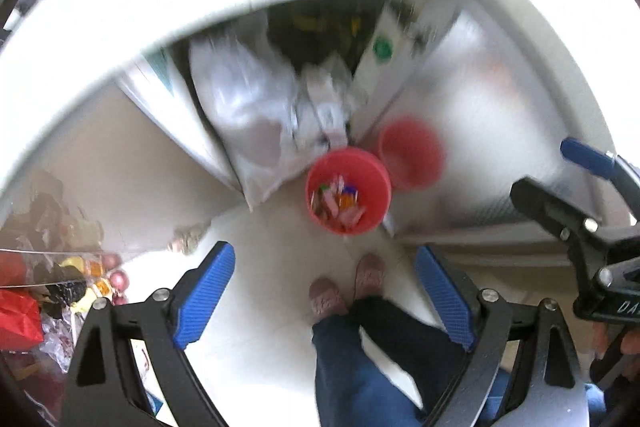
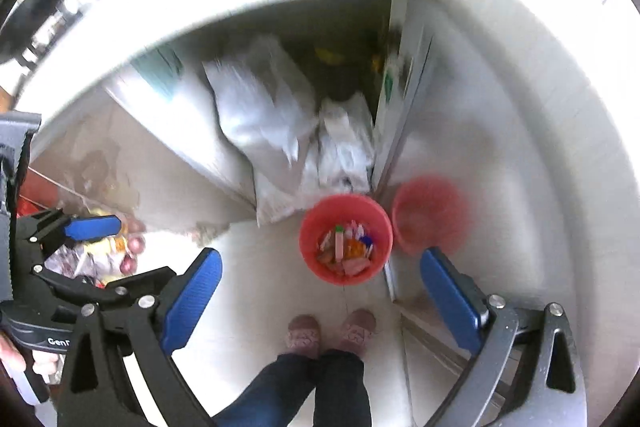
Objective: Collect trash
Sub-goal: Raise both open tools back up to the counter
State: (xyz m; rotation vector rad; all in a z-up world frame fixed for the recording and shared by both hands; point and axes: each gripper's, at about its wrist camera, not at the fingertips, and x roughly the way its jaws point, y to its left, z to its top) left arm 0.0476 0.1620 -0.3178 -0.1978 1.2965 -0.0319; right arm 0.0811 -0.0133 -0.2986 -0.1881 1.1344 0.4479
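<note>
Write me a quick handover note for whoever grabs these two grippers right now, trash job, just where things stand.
Left gripper: open, nothing between the pads.
Right gripper: open, empty as well.
Both are held high, pointing down at the floor.
Red bin: on the pale floor in front of the person's slippers, with colourful wrappers already inside. The red shape beside it looks like its reflection in a shiny panel.
White plastic bags: behind the bin, under the counter, untouched.
Left: whether more trash remains cannot be told; a cluttered pile shows on the left side of the left wrist view.
</note>
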